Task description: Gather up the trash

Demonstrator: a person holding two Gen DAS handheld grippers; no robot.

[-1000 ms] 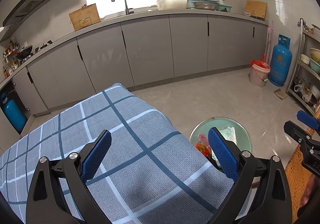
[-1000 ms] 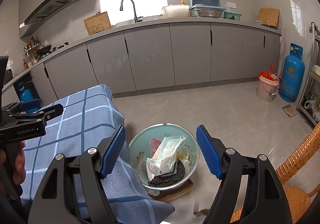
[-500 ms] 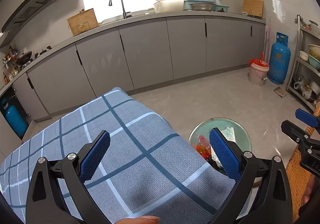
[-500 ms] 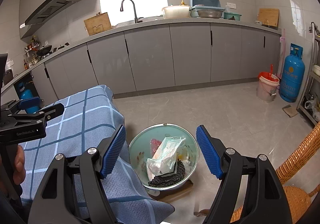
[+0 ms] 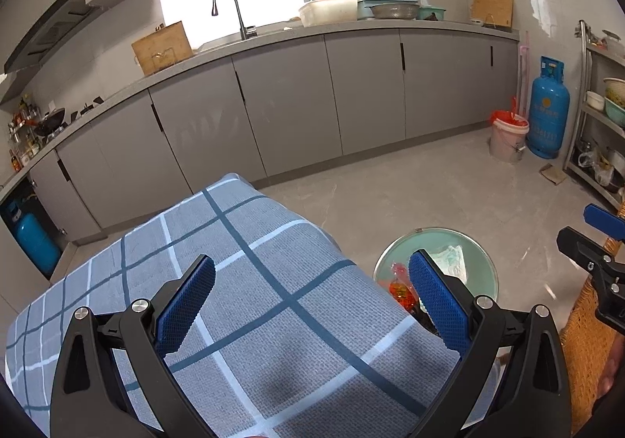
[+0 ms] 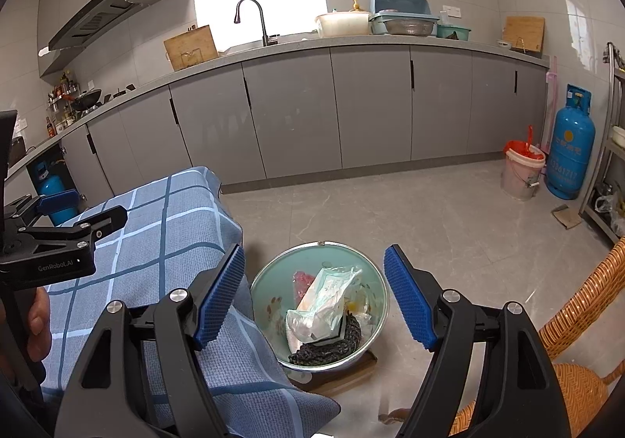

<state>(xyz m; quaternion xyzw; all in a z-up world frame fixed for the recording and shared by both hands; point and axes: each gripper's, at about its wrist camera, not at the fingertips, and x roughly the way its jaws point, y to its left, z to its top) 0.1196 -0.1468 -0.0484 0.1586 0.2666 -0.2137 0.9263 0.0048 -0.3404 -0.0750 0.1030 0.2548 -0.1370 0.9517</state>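
Observation:
A round green bin (image 6: 269, 282) stands on the floor beside the table. It holds trash: a crumpled white wrapper (image 6: 324, 301), a dark knitted piece (image 6: 332, 344) and a red packet (image 6: 302, 280). The bin also shows in the left wrist view (image 5: 482, 262). My right gripper (image 6: 314, 297) is open and empty, held above the bin. My left gripper (image 5: 310, 301) is open and empty above the blue checked tablecloth (image 5: 242, 282). The left gripper also shows at the left of the right wrist view (image 6: 58, 227).
Grey kitchen cabinets (image 6: 371, 106) run along the back wall. A blue gas cylinder (image 6: 570, 145) and a pink bucket (image 6: 521, 172) stand at the right. A wicker chair (image 6: 578, 321) is at the near right. A metal shelf rack (image 5: 601, 118) stands at the far right.
The left wrist view has tilted up slightly, so the counter and wall sit lower in frame. The right gripper has barely moved. Both grippers stay open.

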